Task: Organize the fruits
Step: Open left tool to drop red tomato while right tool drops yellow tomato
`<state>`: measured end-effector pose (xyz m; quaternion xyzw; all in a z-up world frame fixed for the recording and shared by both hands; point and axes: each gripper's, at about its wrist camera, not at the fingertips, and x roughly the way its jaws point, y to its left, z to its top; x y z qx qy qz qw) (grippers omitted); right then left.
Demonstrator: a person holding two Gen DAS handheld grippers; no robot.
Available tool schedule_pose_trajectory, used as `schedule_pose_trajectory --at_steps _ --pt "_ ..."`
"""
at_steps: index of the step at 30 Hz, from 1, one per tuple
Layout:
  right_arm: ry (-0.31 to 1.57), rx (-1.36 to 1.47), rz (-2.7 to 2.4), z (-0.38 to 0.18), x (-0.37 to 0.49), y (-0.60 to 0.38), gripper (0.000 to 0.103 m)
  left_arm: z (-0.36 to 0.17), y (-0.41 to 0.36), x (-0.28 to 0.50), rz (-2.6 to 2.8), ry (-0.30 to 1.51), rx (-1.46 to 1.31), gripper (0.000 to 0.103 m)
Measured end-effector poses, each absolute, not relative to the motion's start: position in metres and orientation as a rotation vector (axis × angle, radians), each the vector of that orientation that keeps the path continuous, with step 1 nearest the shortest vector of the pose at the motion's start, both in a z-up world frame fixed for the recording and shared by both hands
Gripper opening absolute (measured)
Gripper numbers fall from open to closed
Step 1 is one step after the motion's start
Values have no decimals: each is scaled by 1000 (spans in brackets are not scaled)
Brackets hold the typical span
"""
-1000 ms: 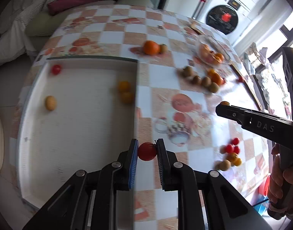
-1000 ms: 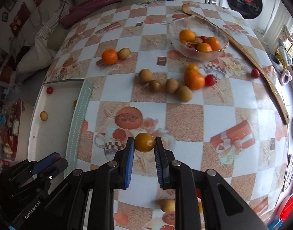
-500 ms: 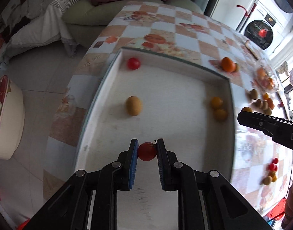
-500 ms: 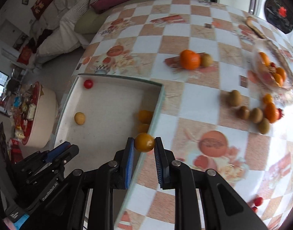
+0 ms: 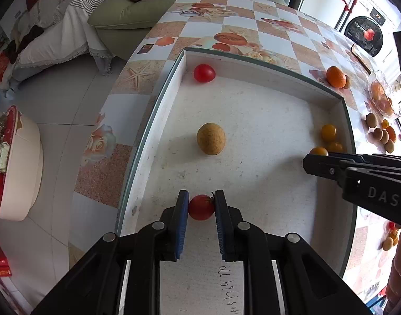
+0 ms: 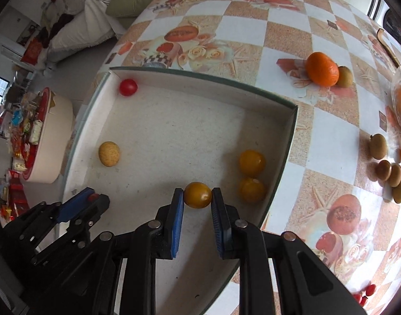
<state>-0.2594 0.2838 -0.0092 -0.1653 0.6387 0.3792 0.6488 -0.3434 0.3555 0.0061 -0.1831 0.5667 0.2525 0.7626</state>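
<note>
The left claw point(image 5: 201, 207) grips a red tomato point(image 5: 201, 207) above the white tray point(image 5: 266, 110), near a tan fruit point(image 5: 210, 138).

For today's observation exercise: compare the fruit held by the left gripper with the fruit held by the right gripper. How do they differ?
Colour: the left gripper holds a red tomato; the right gripper holds a yellow tomato.
Neighbours: the yellow tomato hangs close beside two yellow tomatoes near the tray's right wall; the red tomato is far from the other red one in the far corner.
Shared: both small, round, pinched between blue pads over the white tray.

red tomato point(image 5: 201, 207), yellow tomato point(image 6: 197, 194), white tray point(image 5: 253, 78), orange-checked tablecloth point(image 6: 253, 13).
</note>
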Motion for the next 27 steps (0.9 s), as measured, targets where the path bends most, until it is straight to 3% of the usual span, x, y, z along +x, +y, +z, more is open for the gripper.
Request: schedule_pose_trajectory --at_steps 7,8,9,10,11,15,19,27 --pt "1453 -401 847 -14 -262 290 26 3 354 -343 550 1251 -393 22" --pt "1456 -396 854 -14 -262 292 31 3 354 -344 550 1250 -397 28" --pt "1461 -388 865 -14 -262 292 34 3 354 -344 557 1252 -391 41" --pt "1464 -382 869 -15 -262 293 44 3 354 -345 571 1252 -379 79" --pt "1464 -381 866 -15 -262 294 58 7 353 -347 586 1228 -362 87" --pt "1454 -352 882 -11 -259 290 63 11 347 -347 572 1218 -311 87" --pt "1444 -267 924 0 -254 284 86 14 347 -348 573 1224 -329 87" --pt "1381 -178 840 25 -239 250 87 31 330 -335 545 1213 -281 87"
